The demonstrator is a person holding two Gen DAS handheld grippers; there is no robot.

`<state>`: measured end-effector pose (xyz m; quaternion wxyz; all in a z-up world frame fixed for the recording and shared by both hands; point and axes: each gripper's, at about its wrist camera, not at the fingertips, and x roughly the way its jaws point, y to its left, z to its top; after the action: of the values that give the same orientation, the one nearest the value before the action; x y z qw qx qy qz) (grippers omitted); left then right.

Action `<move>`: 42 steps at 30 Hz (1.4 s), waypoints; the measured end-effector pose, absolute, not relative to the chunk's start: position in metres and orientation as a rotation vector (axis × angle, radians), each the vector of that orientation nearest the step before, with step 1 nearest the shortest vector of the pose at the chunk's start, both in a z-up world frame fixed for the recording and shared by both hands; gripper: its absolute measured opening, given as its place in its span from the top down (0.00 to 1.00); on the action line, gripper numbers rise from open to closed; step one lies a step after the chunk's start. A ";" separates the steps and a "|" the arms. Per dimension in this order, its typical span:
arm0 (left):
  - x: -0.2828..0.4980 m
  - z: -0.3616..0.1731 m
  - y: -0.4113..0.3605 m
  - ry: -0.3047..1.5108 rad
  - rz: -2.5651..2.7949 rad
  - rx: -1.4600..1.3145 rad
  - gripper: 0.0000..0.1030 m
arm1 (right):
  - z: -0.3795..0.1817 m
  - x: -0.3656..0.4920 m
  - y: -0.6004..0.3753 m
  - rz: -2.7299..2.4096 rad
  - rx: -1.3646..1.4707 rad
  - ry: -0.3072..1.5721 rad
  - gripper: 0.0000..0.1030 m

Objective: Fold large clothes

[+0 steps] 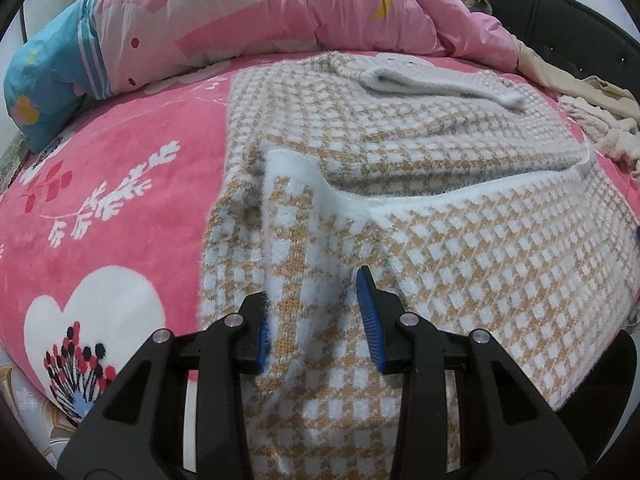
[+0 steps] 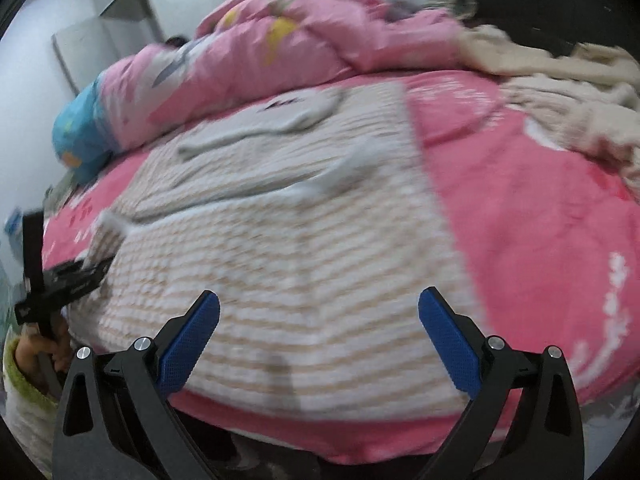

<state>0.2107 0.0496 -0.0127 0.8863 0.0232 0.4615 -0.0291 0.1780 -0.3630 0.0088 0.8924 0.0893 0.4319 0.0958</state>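
A fuzzy tan-and-white checked sweater lies spread on the pink bed, with a white-cuffed sleeve folded across its front and the white collar at the far end. My left gripper is open, its blue pads either side of the sleeve's fabric near the sweater's left edge. The right wrist view is blurred; the sweater fills its middle. My right gripper is wide open and empty above the sweater's near hem. The left gripper shows at the sweater's left edge in that view.
A pink flowered bed cover lies under the sweater. A bunched pink duvet with a blue end runs along the far side. Cream clothes are piled at the far right. A dark headboard stands behind.
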 end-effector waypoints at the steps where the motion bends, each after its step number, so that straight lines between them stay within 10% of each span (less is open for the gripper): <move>1: 0.211 -0.013 0.049 0.962 -0.059 0.051 0.66 | 0.010 0.181 -0.370 0.207 0.200 0.889 0.08; 15: 0.215 -0.016 0.044 0.972 -0.029 0.077 0.66 | -0.013 0.265 -0.393 0.339 0.297 0.964 0.46; 34: 0.216 -0.016 0.046 0.972 -0.035 0.083 0.66 | -0.037 0.290 -0.402 0.484 0.446 1.115 0.68; 42: 0.217 -0.017 0.045 0.973 -0.032 0.087 0.66 | -0.020 0.254 -0.360 0.342 0.091 1.114 0.80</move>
<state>0.2167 0.0447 -0.0172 0.8830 0.0417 0.4672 -0.0153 0.2535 -0.3596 -0.0203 0.8341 0.0430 0.5257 0.1615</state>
